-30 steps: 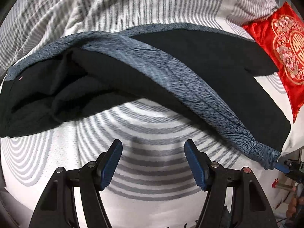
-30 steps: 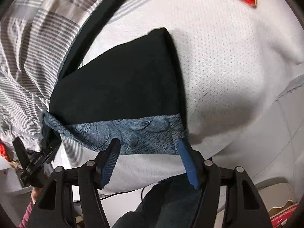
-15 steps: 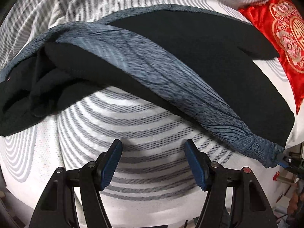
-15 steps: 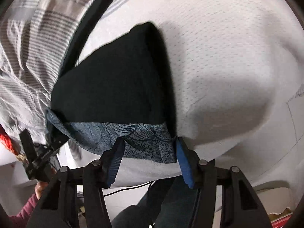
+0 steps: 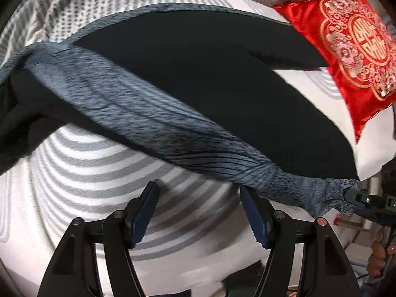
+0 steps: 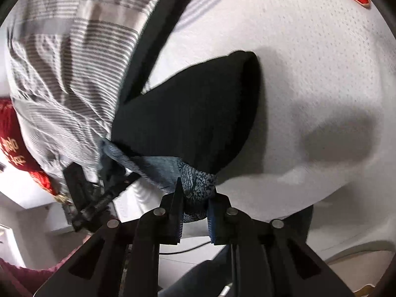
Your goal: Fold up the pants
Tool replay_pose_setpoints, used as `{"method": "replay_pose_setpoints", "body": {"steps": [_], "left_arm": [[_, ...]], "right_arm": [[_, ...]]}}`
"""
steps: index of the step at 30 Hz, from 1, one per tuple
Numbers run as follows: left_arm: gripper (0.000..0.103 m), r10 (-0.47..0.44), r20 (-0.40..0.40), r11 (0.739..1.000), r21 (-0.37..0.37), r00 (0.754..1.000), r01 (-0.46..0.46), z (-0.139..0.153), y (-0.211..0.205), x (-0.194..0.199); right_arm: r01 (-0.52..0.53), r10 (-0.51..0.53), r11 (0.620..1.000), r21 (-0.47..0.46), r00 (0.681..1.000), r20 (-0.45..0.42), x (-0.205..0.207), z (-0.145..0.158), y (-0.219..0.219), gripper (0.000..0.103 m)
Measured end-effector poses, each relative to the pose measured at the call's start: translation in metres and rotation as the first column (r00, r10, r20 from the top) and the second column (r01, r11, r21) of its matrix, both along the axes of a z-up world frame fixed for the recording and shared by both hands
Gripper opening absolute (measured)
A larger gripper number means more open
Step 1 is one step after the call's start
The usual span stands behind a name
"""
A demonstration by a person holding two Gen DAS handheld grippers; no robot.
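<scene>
Early stage of folding. The pants [image 5: 210,79], matte black knit with a blue-grey patterned waistband [image 5: 148,113], lie half-spread on the bed [image 5: 86,178], one end bunched. Right gripper [image 6: 194,208]: jaws clamped on the waistband corner. Left gripper [image 5: 198,212]: jaws wide apart, holding nothing. A glossy red cushion [image 5: 351,42] lies beside.

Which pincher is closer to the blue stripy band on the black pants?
Right. The right gripper is pinching the band's end; the left gripper hangs open just below it, not touching.
</scene>
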State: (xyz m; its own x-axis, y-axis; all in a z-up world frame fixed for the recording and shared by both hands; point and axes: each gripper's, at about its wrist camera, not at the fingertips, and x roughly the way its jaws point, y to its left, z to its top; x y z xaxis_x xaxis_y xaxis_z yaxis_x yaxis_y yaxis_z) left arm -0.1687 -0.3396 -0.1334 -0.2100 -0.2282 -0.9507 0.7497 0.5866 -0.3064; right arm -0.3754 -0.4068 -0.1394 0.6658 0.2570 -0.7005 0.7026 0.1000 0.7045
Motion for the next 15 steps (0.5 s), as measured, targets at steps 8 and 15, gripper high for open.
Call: {"method": "replay_pose_setpoints", "body": {"steps": [8,15], "left_arm": [[0.068,0.045,-0.094,0.991,-0.118,0.995,-0.056,0.016,-0.036,0.011],[0.068,0.054,-0.088,0.992,-0.106,0.995,-0.063,0.013,-0.061,0.019]], "right_arm": [[0.013,-0.013,1.0,0.0,0.995,0.094,0.014,0.028,-0.031,0.017],[-0.094,0.091,0.995,0.044,0.994,0.06,0.044,0.023,-0.055,0.032]]}}
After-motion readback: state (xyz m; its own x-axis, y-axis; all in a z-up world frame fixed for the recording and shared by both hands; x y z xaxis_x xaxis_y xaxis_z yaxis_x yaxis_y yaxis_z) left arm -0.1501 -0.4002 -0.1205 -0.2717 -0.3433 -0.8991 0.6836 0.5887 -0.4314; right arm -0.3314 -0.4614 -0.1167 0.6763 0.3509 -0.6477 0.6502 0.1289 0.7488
